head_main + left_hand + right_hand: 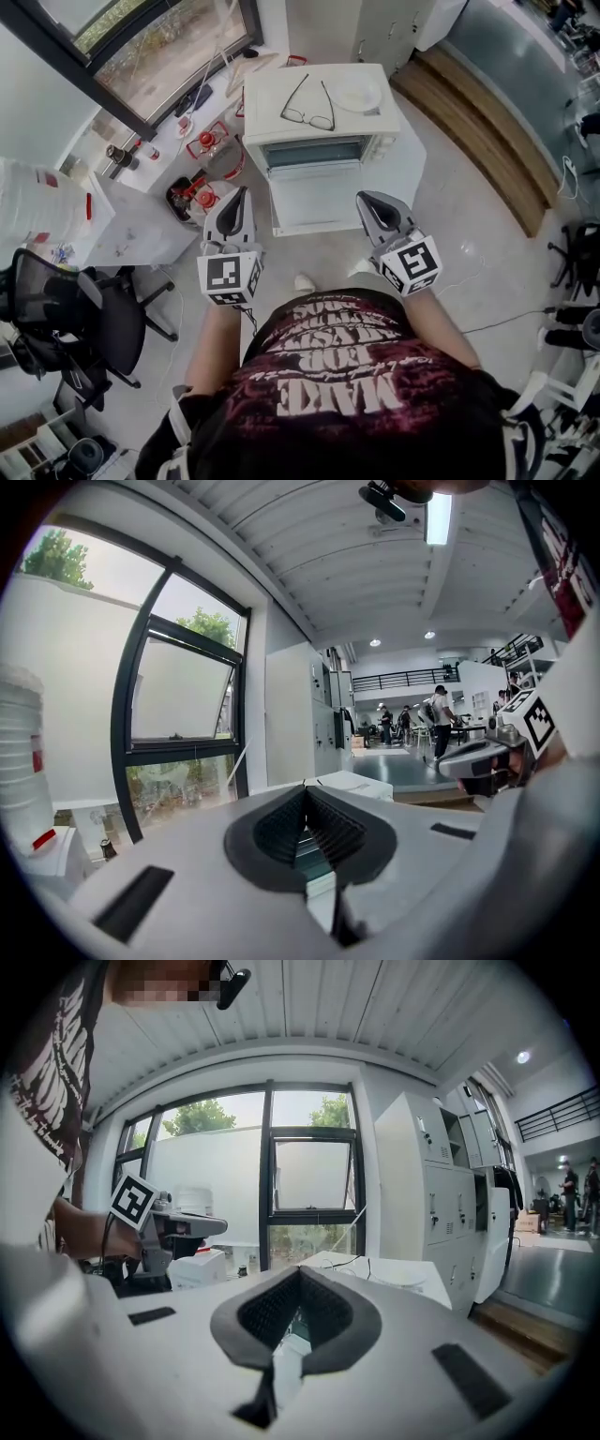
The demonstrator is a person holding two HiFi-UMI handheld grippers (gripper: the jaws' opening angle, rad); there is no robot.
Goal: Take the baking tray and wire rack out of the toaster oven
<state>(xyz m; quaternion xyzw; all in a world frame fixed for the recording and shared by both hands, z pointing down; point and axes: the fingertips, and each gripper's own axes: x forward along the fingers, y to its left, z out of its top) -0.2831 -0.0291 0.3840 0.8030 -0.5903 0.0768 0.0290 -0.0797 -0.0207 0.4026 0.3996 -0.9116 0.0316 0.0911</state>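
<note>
Toaster oven sits centre-top of the head view, eyeglasses on its roof. Left hand-held gripper and right hand-held gripper flank its front, both pressed together, nothing in them.

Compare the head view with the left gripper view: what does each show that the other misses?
Only the head view shows the black office chair, a cluster of red items and the left gripper from outside. Only the left gripper view shows the ceiling lights, people far down the hall, and that gripper's jaws pressed together on nothing. Both show the white toaster oven, the right gripper and the window.
</note>
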